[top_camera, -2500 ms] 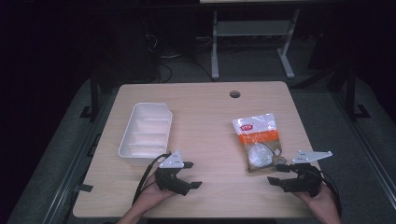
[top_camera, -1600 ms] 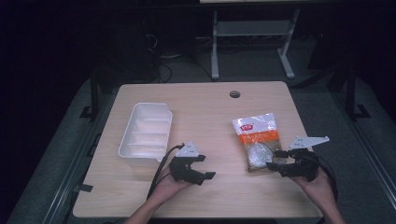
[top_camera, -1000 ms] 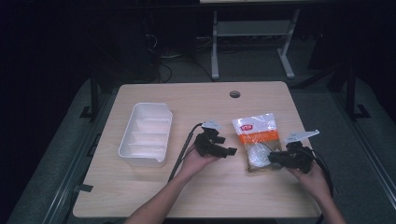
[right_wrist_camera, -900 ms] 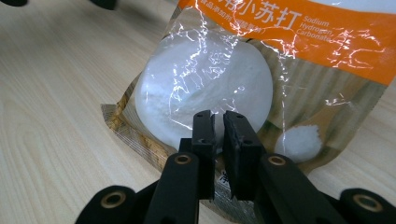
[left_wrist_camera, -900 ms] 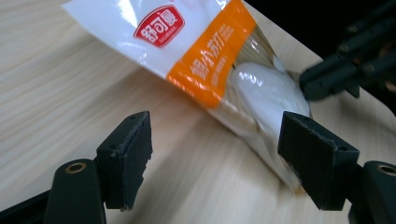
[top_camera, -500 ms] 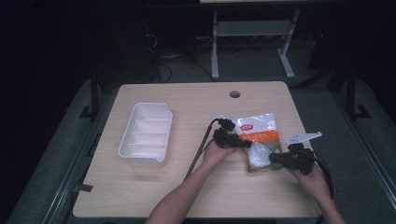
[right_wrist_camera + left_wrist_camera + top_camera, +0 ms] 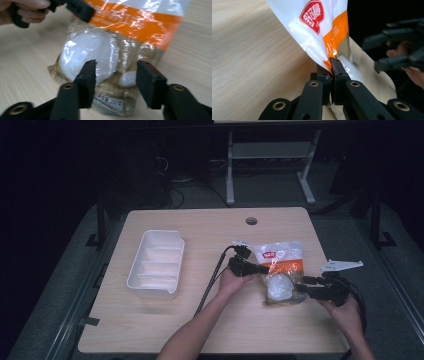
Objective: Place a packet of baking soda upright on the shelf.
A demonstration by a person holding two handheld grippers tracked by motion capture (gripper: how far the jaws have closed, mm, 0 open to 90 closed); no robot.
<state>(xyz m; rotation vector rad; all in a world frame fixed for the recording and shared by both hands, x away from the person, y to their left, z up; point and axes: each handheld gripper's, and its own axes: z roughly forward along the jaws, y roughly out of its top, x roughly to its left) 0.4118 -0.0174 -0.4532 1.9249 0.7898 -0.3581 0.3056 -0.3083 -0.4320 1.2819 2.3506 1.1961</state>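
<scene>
Here, step: lifting the snack bag [image 7: 280, 272] off the counter [image 7: 200, 320] | left gripper [image 7: 331, 65]: jaws have just clamped on the bag's side edge; keep the pinch firm | right gripper [image 7: 116, 75]: jaws just spread, straddling the bag's lower end, pads clear; re-grip before raising | tray [image 7: 156, 264]: well apart, at left

wooden table [image 7: 150, 330]: white divided tray [image 7: 156, 264] left, food bag [image 7: 280, 272] right.

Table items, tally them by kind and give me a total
Food bag: 1
White divided tray: 1
Hand-held gripper: 2, left and right
Total: 4
</scene>
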